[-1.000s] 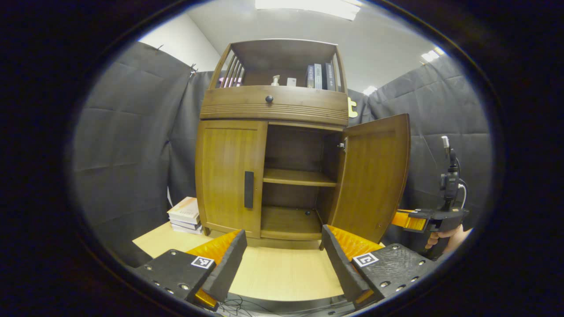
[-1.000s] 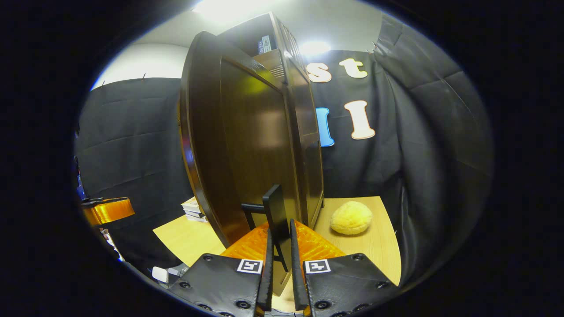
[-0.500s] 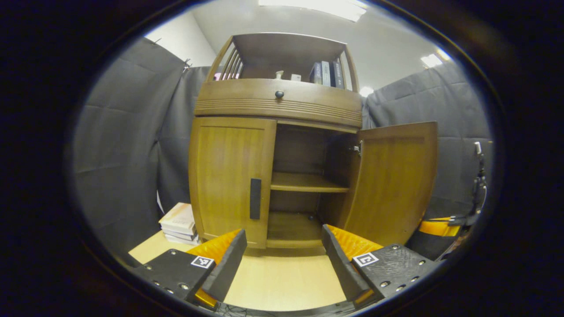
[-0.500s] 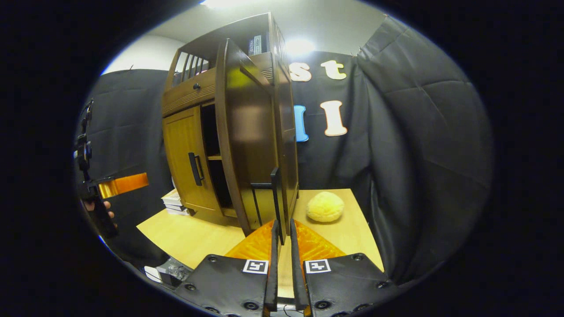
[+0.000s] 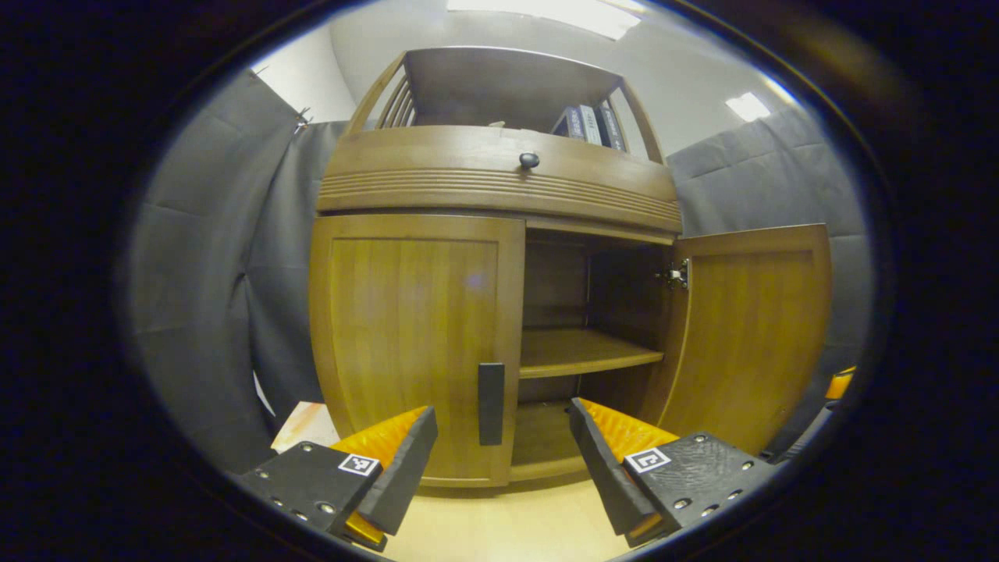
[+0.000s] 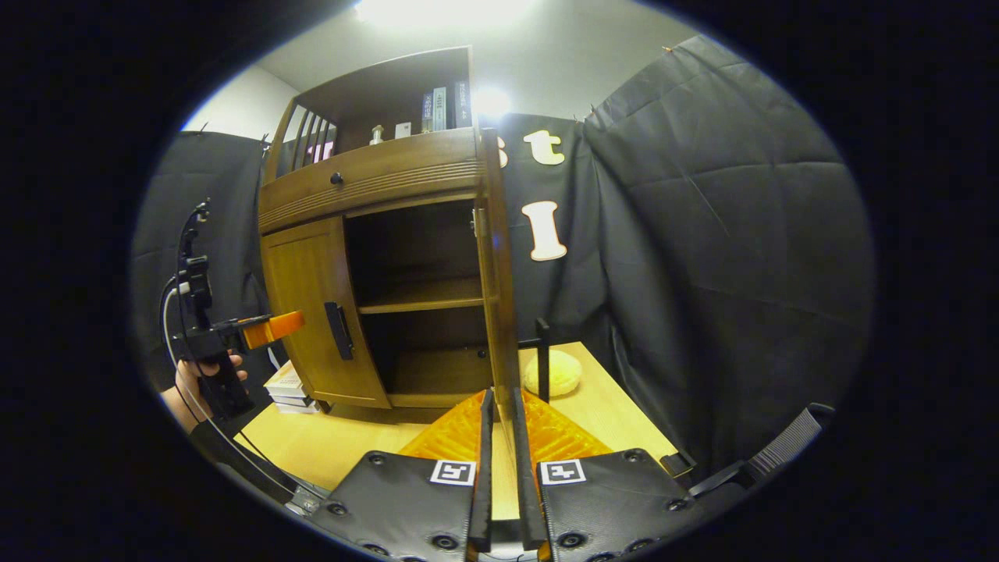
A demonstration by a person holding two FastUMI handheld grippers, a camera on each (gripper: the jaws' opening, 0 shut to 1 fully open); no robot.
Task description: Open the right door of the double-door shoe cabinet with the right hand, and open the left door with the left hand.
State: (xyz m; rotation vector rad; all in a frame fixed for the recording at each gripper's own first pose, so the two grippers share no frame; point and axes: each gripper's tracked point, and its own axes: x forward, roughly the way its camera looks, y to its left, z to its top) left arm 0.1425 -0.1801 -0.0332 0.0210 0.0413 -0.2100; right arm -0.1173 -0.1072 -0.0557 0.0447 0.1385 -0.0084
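The cabinet (image 5: 499, 179) stands on the table (image 6: 343, 437) with its right door (image 5: 749, 336) swung wide and its left door (image 5: 414, 343) closed. The left tool (image 5: 499, 460) hangs spread before the left door's handle (image 5: 491, 403), apart from it. The right tool (image 6: 499, 468) is nearly pressed together at the right door's edge (image 6: 499, 281); whether it pinches anything, I cannot tell.

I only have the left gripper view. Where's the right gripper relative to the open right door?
Observer: In the right gripper view, the right gripper sits at the free edge of the right door, which it sees edge-on.
Operator: Is it on the handle?
Observer: The handle stands just beyond the jaws and to their right. The jaws stand nearly together, and I cannot tell whether they grip anything.
Operator: Anything behind that door?
Observer: A yellow round object lies on the table.
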